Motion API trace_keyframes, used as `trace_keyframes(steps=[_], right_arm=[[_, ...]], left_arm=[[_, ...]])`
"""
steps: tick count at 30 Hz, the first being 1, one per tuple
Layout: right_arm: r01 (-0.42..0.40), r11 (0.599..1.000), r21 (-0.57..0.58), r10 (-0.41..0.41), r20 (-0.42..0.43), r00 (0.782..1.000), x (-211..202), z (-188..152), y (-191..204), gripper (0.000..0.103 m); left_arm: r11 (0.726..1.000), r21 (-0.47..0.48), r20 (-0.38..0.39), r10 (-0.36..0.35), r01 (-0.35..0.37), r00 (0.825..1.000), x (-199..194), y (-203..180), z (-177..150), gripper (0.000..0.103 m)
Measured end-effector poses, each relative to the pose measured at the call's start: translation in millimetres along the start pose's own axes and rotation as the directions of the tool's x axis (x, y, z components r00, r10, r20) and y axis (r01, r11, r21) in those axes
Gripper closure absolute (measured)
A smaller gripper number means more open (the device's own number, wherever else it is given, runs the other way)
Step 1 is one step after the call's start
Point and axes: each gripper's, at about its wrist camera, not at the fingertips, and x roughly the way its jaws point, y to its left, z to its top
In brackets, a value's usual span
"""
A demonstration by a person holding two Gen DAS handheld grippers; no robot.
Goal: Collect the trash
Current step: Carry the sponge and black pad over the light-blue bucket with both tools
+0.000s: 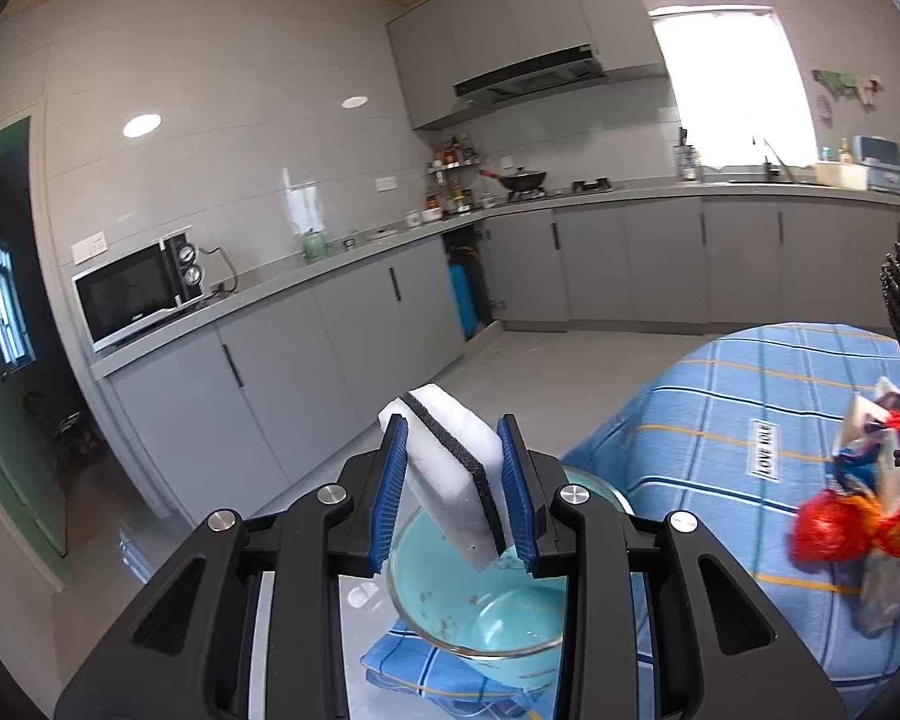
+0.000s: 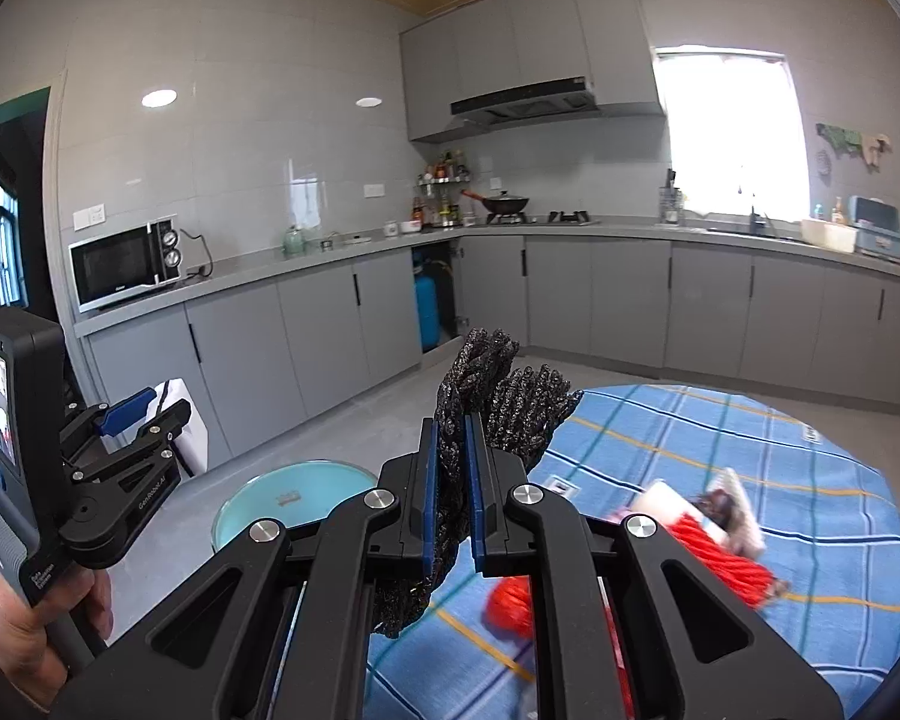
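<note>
Grey-cabinet kitchen w/ white microwave [image 2: 123,267] on the counter far left of both claws. Round table under blue plaid cloth [image 1: 750,396], label reads "LOVE LOVE". Left claw [image 1: 455,501] clenched on white sponge w/ black stripe [image 1: 456,471], above turquoise glass bowl [image 1: 486,600]. Right claw [image 2: 450,516] grips black glittery mesh scrubber [image 2: 498,396]; red crumpled wrappers [image 2: 714,558] just right of it, blurred, half hidden.

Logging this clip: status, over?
Left claw shut on white sponge. Right claw shut on black mesh scrubber. Red wrappers on table, unobstructed.
</note>
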Motion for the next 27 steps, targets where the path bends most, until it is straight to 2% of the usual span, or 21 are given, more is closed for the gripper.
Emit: trace_keyframes(steps=[7,14,27], right_arm=[[-0.062,0.998,-0.026,0.061,-0.036,0.997,37,4,18,0.093],[-0.109,0.994,-0.032,0.106,-0.078,0.991,70,1,35,0.093],[-0.157,0.986,-0.05,0.151,-0.109,0.982,99,1,62,0.093]], left_arm=[[0.998,-0.011,-0.039,0.057,-0.057,0.998,27,18,-7,0.071],[0.996,-0.034,-0.077,0.079,-0.082,0.994,53,35,-8,0.071],[0.994,-0.029,-0.102,0.101,-0.105,0.99,69,43,-13,0.07]])
